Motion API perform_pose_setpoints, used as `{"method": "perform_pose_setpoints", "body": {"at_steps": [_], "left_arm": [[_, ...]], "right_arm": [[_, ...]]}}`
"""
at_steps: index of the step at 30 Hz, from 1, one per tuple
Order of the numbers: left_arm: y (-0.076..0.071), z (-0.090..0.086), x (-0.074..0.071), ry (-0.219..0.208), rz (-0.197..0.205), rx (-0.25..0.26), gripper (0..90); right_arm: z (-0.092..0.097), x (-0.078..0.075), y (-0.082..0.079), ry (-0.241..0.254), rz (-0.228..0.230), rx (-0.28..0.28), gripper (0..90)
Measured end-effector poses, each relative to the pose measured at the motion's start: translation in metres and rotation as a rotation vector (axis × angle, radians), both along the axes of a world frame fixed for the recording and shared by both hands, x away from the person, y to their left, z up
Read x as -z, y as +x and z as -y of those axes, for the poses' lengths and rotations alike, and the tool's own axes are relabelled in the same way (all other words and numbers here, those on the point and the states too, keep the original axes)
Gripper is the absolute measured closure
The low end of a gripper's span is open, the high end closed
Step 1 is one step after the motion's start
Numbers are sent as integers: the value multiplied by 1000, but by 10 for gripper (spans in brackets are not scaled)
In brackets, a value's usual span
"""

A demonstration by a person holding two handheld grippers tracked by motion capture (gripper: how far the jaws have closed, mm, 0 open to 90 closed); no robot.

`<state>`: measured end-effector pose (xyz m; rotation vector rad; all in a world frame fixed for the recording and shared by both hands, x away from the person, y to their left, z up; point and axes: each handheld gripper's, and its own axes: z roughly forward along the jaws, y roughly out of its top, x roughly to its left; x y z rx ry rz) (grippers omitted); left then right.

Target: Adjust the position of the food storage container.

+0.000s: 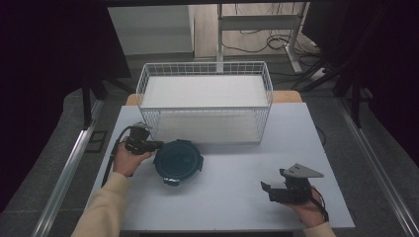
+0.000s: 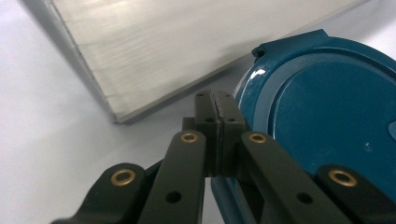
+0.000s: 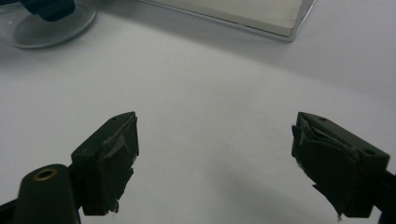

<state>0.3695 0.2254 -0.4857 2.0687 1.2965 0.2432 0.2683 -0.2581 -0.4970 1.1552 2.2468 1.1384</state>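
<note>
A round container with a dark blue lid (image 1: 178, 160) sits on the white table (image 1: 237, 163), left of centre, in front of the wire basket. My left gripper (image 1: 157, 144) is at the lid's left rim with its jaws pressed together. In the left gripper view the shut tips (image 2: 217, 105) lie just beside the blue lid (image 2: 327, 121), and nothing shows between them. My right gripper (image 1: 267, 191) is held low over the table at the front right, pointing left. Its jaws stand wide open over bare tabletop (image 3: 215, 140). The container's clear glass base (image 3: 46, 23) is at that view's top left.
A white wire basket (image 1: 205, 64) with a pale flat bottom stands at the back middle of the table. Its base edge (image 2: 163, 46) runs close past the left gripper. Dark curtains flank the table, and desk legs and cables are beyond it.
</note>
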Motion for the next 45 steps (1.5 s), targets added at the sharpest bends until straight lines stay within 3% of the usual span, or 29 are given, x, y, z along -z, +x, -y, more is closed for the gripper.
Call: {"method": "perform_pose_setpoints", "body": {"at_steps": [9,15,21,31,45], "left_arm": [[2,-6,3,-43,-30,12,900],[0,0,2,-27,-21,22,900],[-3,9,3,-44,-22,46,900],[-13,25,2,-17,-14,102,900],[-20,40,0,-19,-34,151,900]], "right_arm": [[-1,2,1,-10,-3,-2,153],[-2,1,0,-3,-3,-5,155],[-2,0,0,-1,2,-1,158],[0,0,0,7,4,9,166],[1,0,0,5,5,18,167]]}}
